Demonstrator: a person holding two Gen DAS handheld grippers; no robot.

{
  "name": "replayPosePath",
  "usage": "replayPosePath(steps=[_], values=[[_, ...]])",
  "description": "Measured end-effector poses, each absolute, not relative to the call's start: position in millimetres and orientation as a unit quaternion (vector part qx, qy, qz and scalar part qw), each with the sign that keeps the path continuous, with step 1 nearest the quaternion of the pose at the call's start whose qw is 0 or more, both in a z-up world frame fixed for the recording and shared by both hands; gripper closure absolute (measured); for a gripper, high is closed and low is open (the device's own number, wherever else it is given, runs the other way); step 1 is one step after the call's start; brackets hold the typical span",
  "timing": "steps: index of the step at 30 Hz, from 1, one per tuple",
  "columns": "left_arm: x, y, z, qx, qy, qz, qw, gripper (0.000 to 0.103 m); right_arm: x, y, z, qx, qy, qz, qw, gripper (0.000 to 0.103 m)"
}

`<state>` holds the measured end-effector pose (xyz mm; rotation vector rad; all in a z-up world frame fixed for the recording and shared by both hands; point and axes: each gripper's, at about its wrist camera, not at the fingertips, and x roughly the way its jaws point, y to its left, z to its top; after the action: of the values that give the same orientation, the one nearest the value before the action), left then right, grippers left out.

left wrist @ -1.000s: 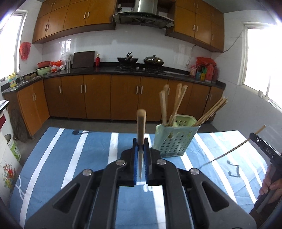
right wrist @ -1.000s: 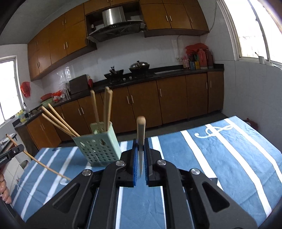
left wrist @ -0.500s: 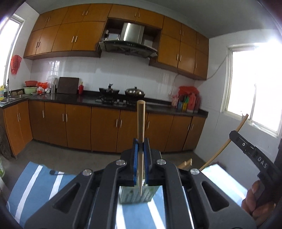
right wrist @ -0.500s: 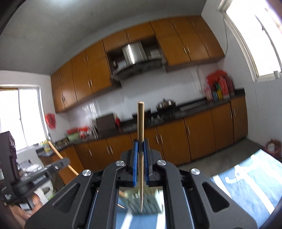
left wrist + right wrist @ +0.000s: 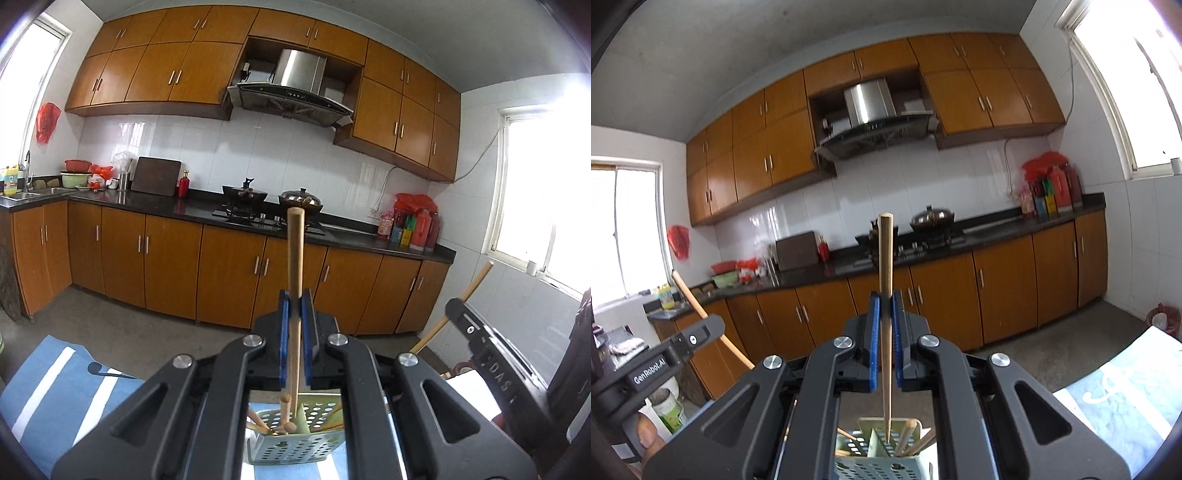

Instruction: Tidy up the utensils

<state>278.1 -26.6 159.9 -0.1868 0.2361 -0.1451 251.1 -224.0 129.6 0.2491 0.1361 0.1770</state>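
My left gripper (image 5: 294, 299) is shut on a wooden chopstick (image 5: 295, 258) that stands upright, its lower end hanging over the pale green perforated utensil holder (image 5: 295, 439). Several wooden utensils stand in that holder. My right gripper (image 5: 885, 299) is shut on another upright chopstick (image 5: 885, 266), whose thin tip points down into the green holder (image 5: 882, 461) directly below. The right gripper with its chopstick (image 5: 469, 291) shows at the right edge of the left wrist view. At the left of the right wrist view is the left gripper with its chopstick (image 5: 687, 291).
The holder stands on a blue cloth with white stripes (image 5: 55, 391). Brown kitchen cabinets and a dark counter (image 5: 221, 210) with a stove run along the far wall. A black spoon-like utensil (image 5: 99, 369) lies on the cloth at the left.
Both grippers have risen and moved in over the holder with their chopsticks. The holder has dropped from the middle of both views to the bottom edge, under the jaws.
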Motion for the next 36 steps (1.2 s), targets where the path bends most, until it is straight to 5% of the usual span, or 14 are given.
replayPosePath(steps=[11,14,21,29,31,33,36], values=[[298,-26,130,-0.095,0.151,-0.07,0.981,0.095,261,-214,107,0.118,0.119,0.102,0.981,0.094],[294,-21,134,-0.096,0.151,-0.064,0.982,0.08,254,-219,110,0.119,0.118,0.097,0.981,0.067],[261,5,155,-0.113,0.13,-0.051,0.984,0.059,222,-237,133,0.119,0.093,0.089,0.984,0.062],[190,36,161,-0.099,0.119,-0.037,0.987,0.025,168,-252,142,0.105,0.08,0.087,0.987,0.027],[173,41,159,-0.095,0.121,-0.039,0.987,0.016,151,-252,139,0.101,0.074,0.086,0.988,0.008],[155,45,154,-0.086,0.119,-0.038,0.988,0.005,135,-250,135,0.088,0.06,0.08,0.991,0.002],[125,46,141,-0.064,0.117,-0.029,0.991,0.004,111,-240,128,0.05,0.05,0.062,0.996,0.002]])
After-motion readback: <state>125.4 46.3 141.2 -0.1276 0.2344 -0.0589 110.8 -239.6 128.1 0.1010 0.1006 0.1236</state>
